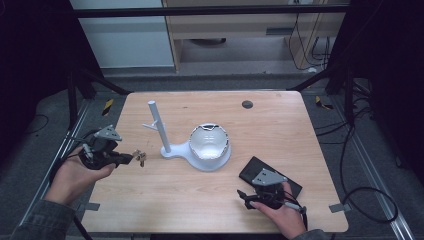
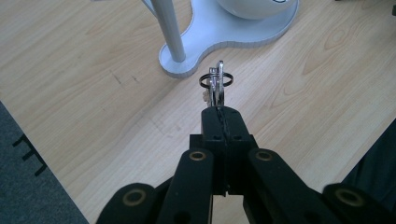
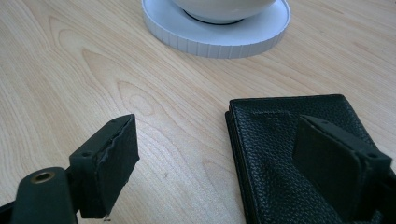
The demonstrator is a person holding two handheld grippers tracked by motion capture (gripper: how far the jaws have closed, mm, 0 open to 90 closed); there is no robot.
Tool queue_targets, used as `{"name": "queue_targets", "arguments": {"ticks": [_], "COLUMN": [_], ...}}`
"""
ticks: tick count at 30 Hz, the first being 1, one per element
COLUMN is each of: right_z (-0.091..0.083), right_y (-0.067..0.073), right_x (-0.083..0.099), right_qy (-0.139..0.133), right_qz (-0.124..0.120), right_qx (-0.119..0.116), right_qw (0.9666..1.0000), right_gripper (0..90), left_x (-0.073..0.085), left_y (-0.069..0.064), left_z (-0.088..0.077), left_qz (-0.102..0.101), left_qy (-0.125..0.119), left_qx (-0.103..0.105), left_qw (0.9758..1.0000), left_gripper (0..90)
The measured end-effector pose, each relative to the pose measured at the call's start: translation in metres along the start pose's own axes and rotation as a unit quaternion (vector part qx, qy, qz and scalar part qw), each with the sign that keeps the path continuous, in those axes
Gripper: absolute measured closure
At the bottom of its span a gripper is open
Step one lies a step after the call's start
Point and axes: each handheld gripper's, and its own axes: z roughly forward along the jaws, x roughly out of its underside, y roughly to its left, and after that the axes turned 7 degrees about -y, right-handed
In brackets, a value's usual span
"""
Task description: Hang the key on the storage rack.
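My left gripper point(image 1: 131, 158) hovers over the table's left side, shut on a bunch of keys point(image 1: 140, 157). In the left gripper view the jaws point(image 2: 221, 116) pinch the keys point(image 2: 216, 91), and a dark key ring point(image 2: 216, 79) sticks out past the tips toward a white stand point(image 2: 170, 32). That stand point(image 1: 159, 127) has an upright pole with a side peg, and a white bowl point(image 1: 209, 140) rests on its round base. My right gripper point(image 1: 246, 197) is open near the front right. One open jaw lies over a black wallet point(image 3: 280, 149) and the other over bare wood.
The wallet point(image 1: 270, 176) lies flat on the wooden table point(image 1: 280, 130) right of the bowl. A small dark round hole point(image 1: 247, 104) is near the far edge. Cables and dark frame legs surround the table.
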Motion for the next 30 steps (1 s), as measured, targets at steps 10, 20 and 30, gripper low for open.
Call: {"name": "queue_targets", "arguments": {"ticks": [10, 20, 30], "right_z": [0.0, -0.001, -0.001], "right_y": [0.0, -0.001, -0.001], "right_x": [0.0, 0.0, -0.001], "right_qy": [-0.001, -0.002, -0.003], "right_qz": [0.0, 0.001, -0.001], "right_qx": [0.001, 0.004, 0.004], "right_qw": [1.0, 1.0, 1.0], "right_gripper": [14.4, 14.4, 14.5], "left_x": [-0.015, -0.025, -0.037], "left_y": [0.001, 0.002, 0.0], "left_z": [-0.005, -0.011, -0.012], "left_qz": [0.008, 0.013, 0.017], "left_qy": [0.0, -0.004, -0.002], "left_qx": [0.001, 0.001, -0.004], "left_qw": [1.0, 0.9999, 0.9998], "left_gripper": [90.0, 90.0, 90.0]}}
